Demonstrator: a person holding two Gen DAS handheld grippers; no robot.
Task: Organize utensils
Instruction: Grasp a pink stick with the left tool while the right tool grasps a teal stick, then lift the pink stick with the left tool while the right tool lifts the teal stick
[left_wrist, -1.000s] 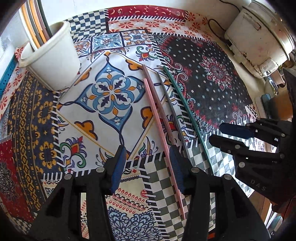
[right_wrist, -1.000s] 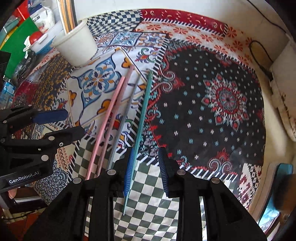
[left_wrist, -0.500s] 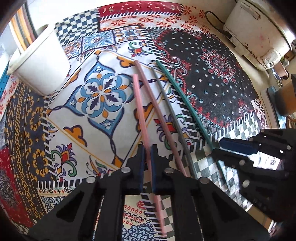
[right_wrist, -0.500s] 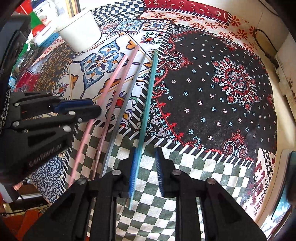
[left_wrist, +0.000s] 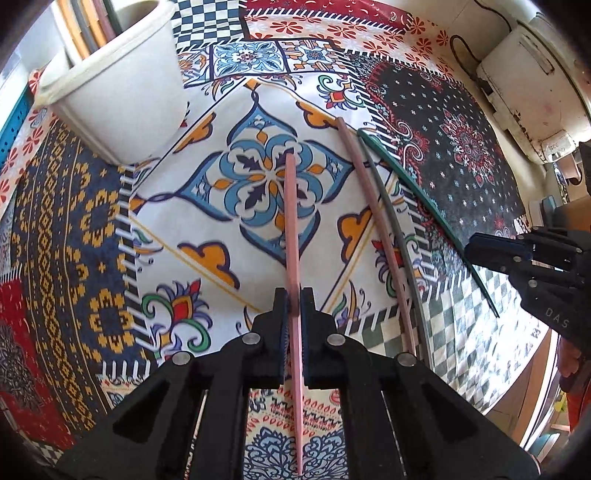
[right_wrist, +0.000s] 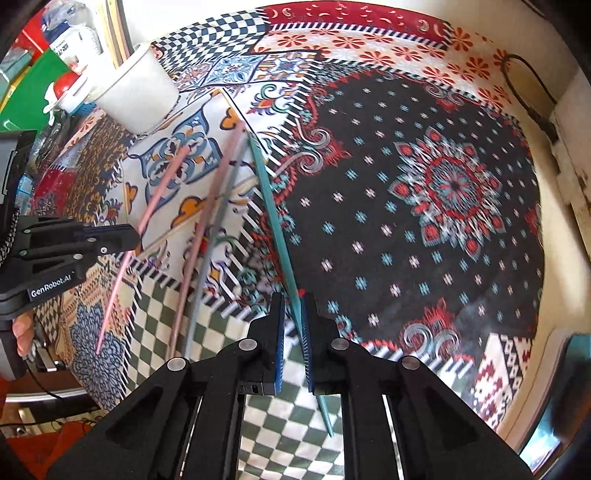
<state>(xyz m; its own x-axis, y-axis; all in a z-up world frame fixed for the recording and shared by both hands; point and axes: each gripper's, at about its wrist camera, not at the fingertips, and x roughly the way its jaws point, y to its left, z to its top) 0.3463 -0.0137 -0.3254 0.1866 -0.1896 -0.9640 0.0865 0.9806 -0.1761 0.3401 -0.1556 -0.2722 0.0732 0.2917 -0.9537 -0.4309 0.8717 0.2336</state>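
Several chopsticks lie on the patterned tablecloth (left_wrist: 221, 122). My left gripper (left_wrist: 293, 295) is shut on a light pink chopstick (left_wrist: 291, 221), which points away toward the white cup (left_wrist: 118, 96). A darker pink chopstick (left_wrist: 373, 221) and a grey chopstick (left_wrist: 391, 229) lie side by side to its right. My right gripper (right_wrist: 293, 299) has its jaws closing around a teal chopstick (right_wrist: 271, 218). The stick rests against the right pad, with a small gap to the left pad. The left gripper (right_wrist: 129, 236) shows at the left of the right wrist view.
The white cup (right_wrist: 136, 92) at the far left holds several upright sticks (left_wrist: 92, 26). A white appliance (left_wrist: 535, 92) and its cable (right_wrist: 524, 92) stand at the far right. Boxes and bottles (right_wrist: 33, 85) crowd the left side. The table's edge runs along the near right.
My left gripper shut on the light pink chopstick and carried it left, away from the others. My right gripper's jaws narrowed around the teal chopstick.
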